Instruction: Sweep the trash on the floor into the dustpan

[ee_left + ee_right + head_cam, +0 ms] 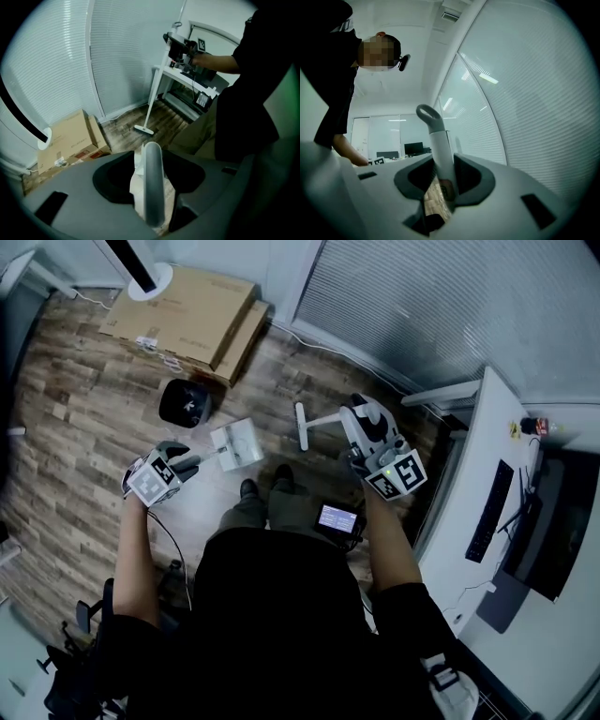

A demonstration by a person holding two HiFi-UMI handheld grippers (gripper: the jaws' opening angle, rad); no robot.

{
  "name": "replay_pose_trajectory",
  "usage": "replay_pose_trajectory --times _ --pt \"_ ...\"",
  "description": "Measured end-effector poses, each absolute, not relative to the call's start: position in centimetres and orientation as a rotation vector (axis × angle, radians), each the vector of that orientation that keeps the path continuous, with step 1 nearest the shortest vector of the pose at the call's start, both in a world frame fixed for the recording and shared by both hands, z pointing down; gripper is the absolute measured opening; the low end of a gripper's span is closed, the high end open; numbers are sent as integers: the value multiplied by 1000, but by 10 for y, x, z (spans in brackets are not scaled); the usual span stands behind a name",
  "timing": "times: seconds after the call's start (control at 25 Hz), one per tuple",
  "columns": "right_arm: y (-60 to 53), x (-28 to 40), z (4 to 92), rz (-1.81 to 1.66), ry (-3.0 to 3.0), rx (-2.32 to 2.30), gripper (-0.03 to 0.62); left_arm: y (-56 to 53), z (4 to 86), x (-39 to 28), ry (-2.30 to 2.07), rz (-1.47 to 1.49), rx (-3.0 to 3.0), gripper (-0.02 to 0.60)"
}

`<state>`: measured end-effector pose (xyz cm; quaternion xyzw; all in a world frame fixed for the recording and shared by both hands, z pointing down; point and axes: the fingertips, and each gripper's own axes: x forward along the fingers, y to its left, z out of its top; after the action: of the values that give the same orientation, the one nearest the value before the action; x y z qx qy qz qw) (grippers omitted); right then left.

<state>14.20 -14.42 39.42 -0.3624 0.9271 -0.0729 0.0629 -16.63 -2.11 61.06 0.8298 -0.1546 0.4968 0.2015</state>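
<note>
Lower centre: left gripper fingers spread, dustpan handle loose between them. Centre: right gripper pinches broom handle.

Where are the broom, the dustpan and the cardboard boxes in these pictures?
broom (300,426), head view, on its white head bar.
dustpan (236,443), head view, on the middle of its white pan.
cardboard boxes (183,310), head view, on the larger box's flat top.

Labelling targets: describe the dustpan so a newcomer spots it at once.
On the wood floor, between the cardboard boxes and the person's shoes, lies the dustpan. It is the flat white tray whose handle runs into the left gripper; the broom beside it has a long pole.
</note>
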Motion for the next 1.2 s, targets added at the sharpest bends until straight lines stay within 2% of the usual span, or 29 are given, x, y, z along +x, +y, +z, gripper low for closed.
replay_pose_trajectory --times 0.12,0.24,0.32,0.44,0.6,0.8,0.96,1.2 --pt "-151 167 380 -243 2784 -1211 110 -34 567 -165 -517 1258 2414 184" --pt "-151 189 363 -238 2754 -1267 110 -57 505 -158 -676 993 2550 165" --pt "-147 196 348 -227 2749 -1260 110 -72 458 -152 -802 746 2655 118" --pt "-136 195 325 -202 2769 -1237 107 -83 390 -148 -973 368 2768 85" --pt "-118 182 294 -139 2784 -1205 103 -81 334 -149 -1145 -9 2799 -3" --pt "-91 158 264 -58 2784 -1189 97 -70 296 -176 -1326 -439 2648 -5" --pt "-74 143 257 10 2764 -1244 89 -57 293 -199 -1502 -568 2515 -5" --pt "-61 125 279 -18 2756 -1305 87 -39 309 -210 -1658 -499 2431 -5"
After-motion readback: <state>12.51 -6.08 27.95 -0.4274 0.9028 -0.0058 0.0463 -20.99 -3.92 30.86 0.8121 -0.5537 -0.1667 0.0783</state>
